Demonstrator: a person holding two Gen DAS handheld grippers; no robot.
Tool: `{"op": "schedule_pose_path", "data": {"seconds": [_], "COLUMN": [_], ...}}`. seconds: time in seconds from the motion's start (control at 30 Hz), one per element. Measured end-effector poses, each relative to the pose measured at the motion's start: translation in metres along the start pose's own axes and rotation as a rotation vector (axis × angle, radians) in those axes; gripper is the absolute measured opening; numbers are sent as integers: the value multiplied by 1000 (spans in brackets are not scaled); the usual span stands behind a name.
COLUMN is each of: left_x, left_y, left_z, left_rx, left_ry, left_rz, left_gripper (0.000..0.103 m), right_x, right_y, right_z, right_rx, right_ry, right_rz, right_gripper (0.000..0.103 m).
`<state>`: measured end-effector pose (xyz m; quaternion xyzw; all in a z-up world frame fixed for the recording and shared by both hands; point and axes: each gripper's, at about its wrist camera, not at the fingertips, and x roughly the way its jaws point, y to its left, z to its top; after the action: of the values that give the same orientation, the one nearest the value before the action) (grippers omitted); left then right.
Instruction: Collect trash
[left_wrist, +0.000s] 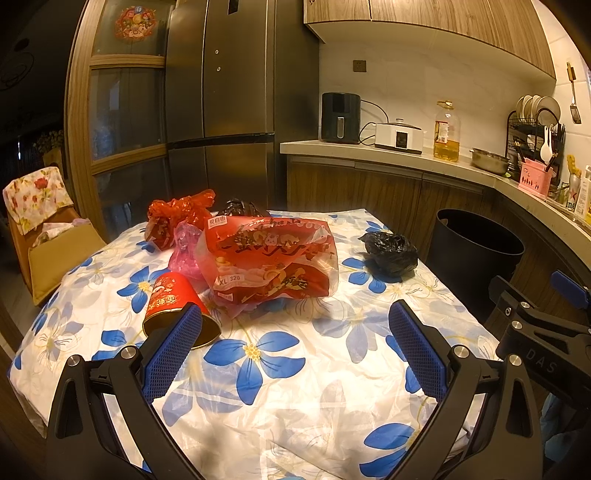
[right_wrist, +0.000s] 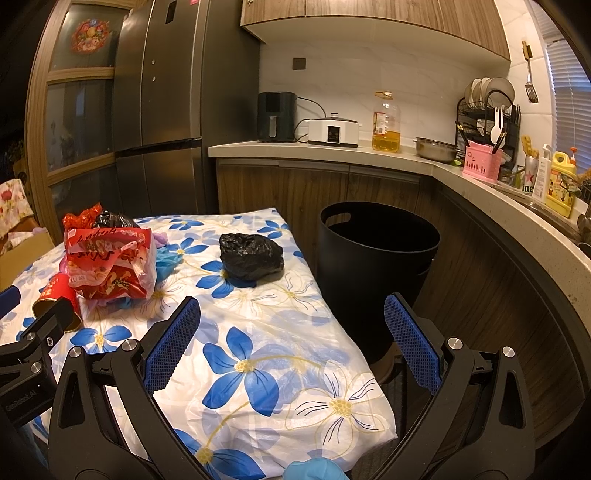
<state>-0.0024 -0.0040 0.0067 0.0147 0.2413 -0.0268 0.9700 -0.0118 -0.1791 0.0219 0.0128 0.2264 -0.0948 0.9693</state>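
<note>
On the flowered tablecloth (left_wrist: 295, 369) lies trash: a large red printed bag (left_wrist: 269, 258) in the middle, a red can (left_wrist: 173, 314) on its side at the left, crumpled red plastic (left_wrist: 177, 218) and a pink bag (left_wrist: 184, 251) behind, and a black crumpled bag (left_wrist: 391, 253) at the right. My left gripper (left_wrist: 293, 338) hovers open over the table, its left finger in front of the can's mouth. My right gripper (right_wrist: 291, 334) hangs open above the table's right edge, short of the black crumpled bag (right_wrist: 251, 256). A black bin (right_wrist: 373, 266) stands on the floor beside the table.
A fridge (left_wrist: 221, 92) and glass cabinet stand behind the table. The counter (right_wrist: 332, 151) holds an air fryer, a cooker, an oil bottle, a steel bowl and a dish rack. A chair with a floral cover (left_wrist: 33, 199) sits at the left. A blue glove (right_wrist: 314, 469) shows near the bottom.
</note>
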Motion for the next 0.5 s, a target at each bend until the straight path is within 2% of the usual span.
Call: {"op": "schedule_pose_path", "data": {"seconds": [0.5], "left_x": [0], "left_y": [0], "left_z": [-1], "left_rx": [-2], "left_ry": [0], "left_rz": [0], "left_gripper": [98], "right_x": [1], "right_y": [1], "right_z": [0], "right_rx": [0], "right_ry": [1], "right_rz": [2], "right_gripper": [98]}}
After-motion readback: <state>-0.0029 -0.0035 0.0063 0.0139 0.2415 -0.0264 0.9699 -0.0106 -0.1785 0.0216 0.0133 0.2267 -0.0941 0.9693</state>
